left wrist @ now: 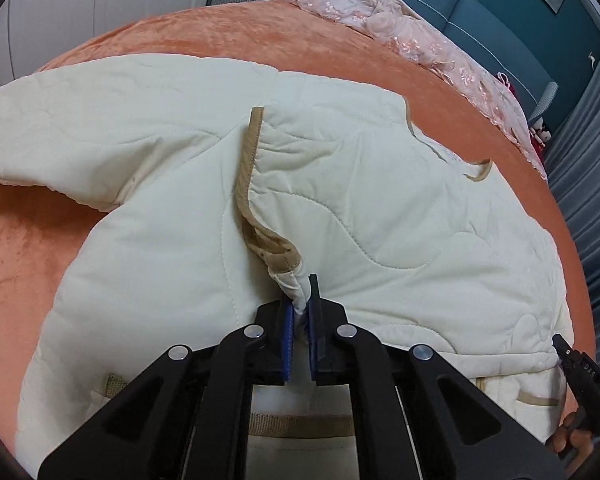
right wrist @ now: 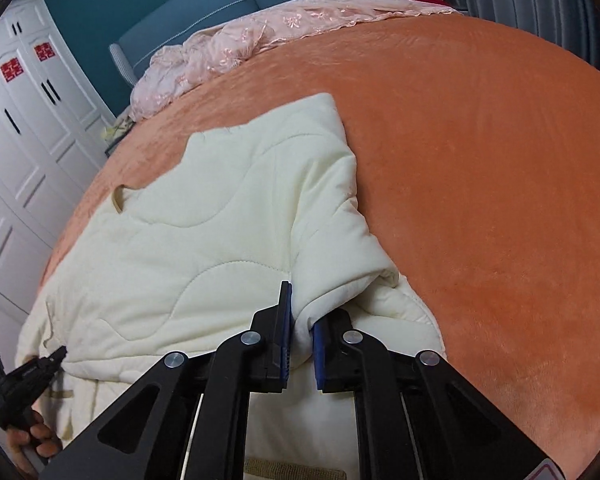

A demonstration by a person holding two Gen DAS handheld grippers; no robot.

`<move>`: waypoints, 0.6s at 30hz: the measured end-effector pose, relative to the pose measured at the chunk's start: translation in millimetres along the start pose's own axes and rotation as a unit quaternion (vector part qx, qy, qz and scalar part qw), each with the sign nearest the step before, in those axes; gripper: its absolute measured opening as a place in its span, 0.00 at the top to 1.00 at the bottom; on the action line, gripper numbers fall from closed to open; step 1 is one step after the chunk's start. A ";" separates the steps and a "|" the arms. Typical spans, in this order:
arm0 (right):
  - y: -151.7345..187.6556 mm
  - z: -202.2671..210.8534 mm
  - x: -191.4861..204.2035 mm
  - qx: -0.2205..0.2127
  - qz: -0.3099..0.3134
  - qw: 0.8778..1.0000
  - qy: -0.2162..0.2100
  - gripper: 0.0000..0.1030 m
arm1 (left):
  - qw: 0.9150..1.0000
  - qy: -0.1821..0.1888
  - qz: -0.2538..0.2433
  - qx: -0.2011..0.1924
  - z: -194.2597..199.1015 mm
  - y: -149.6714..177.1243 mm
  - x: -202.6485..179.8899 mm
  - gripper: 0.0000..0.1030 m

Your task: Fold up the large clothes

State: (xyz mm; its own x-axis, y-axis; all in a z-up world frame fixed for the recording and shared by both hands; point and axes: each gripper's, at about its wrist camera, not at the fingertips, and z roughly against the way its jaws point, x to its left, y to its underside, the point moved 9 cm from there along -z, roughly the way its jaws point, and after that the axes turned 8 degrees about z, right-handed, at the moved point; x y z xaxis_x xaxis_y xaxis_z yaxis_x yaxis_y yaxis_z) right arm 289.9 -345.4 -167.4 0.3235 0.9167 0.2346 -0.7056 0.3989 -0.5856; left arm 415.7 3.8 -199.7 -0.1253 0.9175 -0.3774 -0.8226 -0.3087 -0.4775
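Observation:
A cream quilted jacket [left wrist: 340, 200] with tan trim lies spread on an orange bed cover [left wrist: 260, 40]. My left gripper [left wrist: 301, 312] is shut on a cuff or hem corner of the jacket near the tan front placket [left wrist: 246, 168]. In the right wrist view the jacket [right wrist: 188, 248] lies on the left of the bed, with one sleeve [right wrist: 332, 208] folded across its body. My right gripper [right wrist: 300, 320] is shut on that sleeve's end. The right gripper also shows at the left wrist view's right edge [left wrist: 580, 372], and the left gripper at the right wrist view's left edge [right wrist: 32, 368].
A pink lace garment [left wrist: 380, 12] lies bunched at the far side of the bed, below a teal headboard [right wrist: 220, 4]. White wardrobe doors [right wrist: 24, 120] stand to the left. Grey curtains [left wrist: 588, 160] hang on the right. The orange cover [right wrist: 480, 180] stretches right of the jacket.

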 end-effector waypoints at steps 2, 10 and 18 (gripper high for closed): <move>2.1 -5.4 -1.5 0.003 0.007 1.000 0.010 0.93 | 1.000 -0.005 -0.011 -0.007 -3.4 -0.9 -0.4 0.95; 4.6 -4.4 -4.4 -0.006 0.025 0.999 0.040 0.89 | 0.998 -0.022 -0.042 -0.037 0.9 10.4 -4.9 0.93; -4.7 92.1 1.8 -0.057 0.018 0.995 0.077 0.61 | 0.993 -0.016 -0.057 -0.101 80.7 -16.1 3.5 0.51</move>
State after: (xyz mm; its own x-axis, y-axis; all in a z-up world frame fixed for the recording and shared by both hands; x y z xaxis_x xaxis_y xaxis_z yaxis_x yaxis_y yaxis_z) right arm 235.7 -343.4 -92.7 0.3981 0.9123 0.0962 -0.6445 0.3528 -0.6784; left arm 383.7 32.2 -129.4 -0.0586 0.9558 -0.2880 -0.7050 -0.2439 -0.6659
